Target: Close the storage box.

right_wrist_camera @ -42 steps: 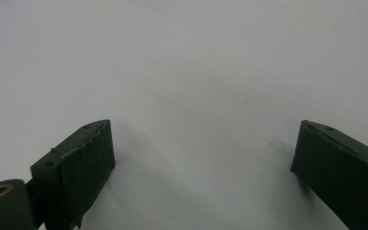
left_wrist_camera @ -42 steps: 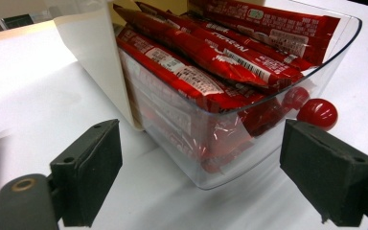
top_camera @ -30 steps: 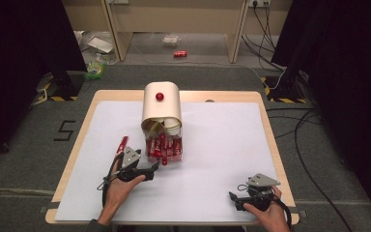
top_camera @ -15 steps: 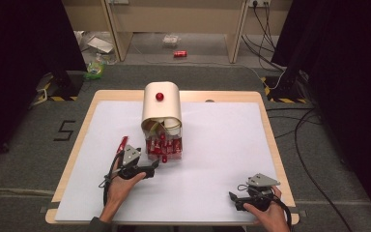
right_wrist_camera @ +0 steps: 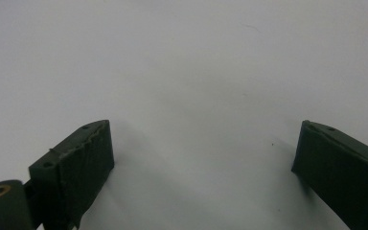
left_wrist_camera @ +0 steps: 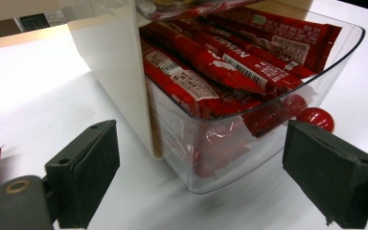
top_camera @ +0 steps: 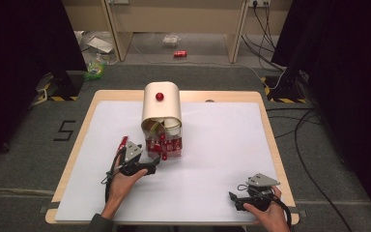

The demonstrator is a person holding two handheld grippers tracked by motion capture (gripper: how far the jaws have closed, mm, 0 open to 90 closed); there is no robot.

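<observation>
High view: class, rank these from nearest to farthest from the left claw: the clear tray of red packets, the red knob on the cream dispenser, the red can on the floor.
1. Clear tray of red packets: just right of the left claw.
2. Red knob: on the cream dispenser, behind the tray.
3. Red can: on the floor beyond the table.

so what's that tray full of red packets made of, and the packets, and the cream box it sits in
Tray: seemingly clear hard plastic, glossy; the packets and the table show through its curved wall. Red packets: apparently thin plastic film, shiny and creased, with printed labels and barcodes. Cream box: opaque and smooth with a rounded top and a red knob; painted wood or plastic, hard to tell.
</observation>
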